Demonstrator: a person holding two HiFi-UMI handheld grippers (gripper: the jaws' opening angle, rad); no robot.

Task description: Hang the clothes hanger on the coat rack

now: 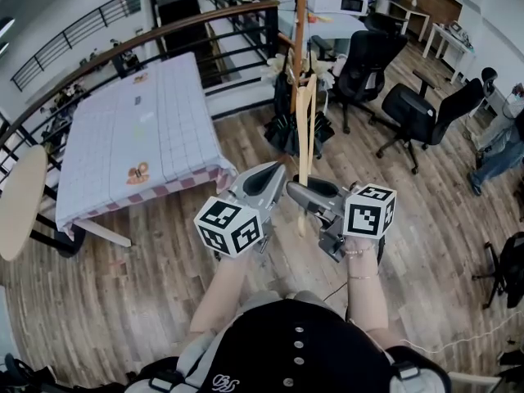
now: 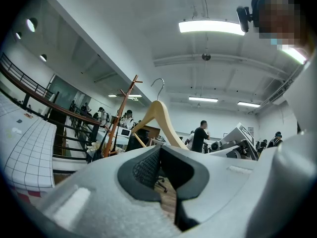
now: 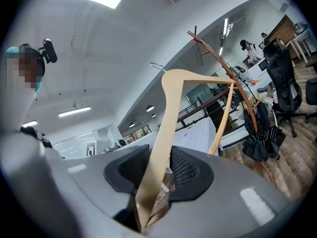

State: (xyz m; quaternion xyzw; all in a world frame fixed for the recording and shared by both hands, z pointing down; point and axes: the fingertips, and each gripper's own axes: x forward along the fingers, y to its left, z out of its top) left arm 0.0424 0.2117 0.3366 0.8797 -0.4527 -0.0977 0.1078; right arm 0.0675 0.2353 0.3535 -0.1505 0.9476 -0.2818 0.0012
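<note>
A pale wooden clothes hanger (image 1: 304, 129) stands upright in front of me, one arm pinched between the pads of my right gripper (image 1: 296, 193). The right gripper view shows that arm running up through the right gripper (image 3: 158, 170) to the hanger's bend (image 3: 171, 113) and wire hook (image 3: 156, 66). The brown wooden coat rack (image 1: 300, 23) rises just behind the hanger, its branching pegs (image 3: 233, 78) apart from the hook. My left gripper (image 1: 274, 174) sits beside the right one. Its jaws (image 2: 161, 172) stand apart with only floor between them, and the hanger (image 2: 159, 114) and rack (image 2: 120, 118) lie beyond.
Black umbrellas (image 1: 286, 129) hang at the rack's lower part. A table with a checked cloth (image 1: 147, 129) stands at left before a curved railing (image 1: 164, 39). Black office chairs (image 1: 368, 56) (image 1: 426, 113) sit at right. Several people (image 2: 200, 135) stand far off.
</note>
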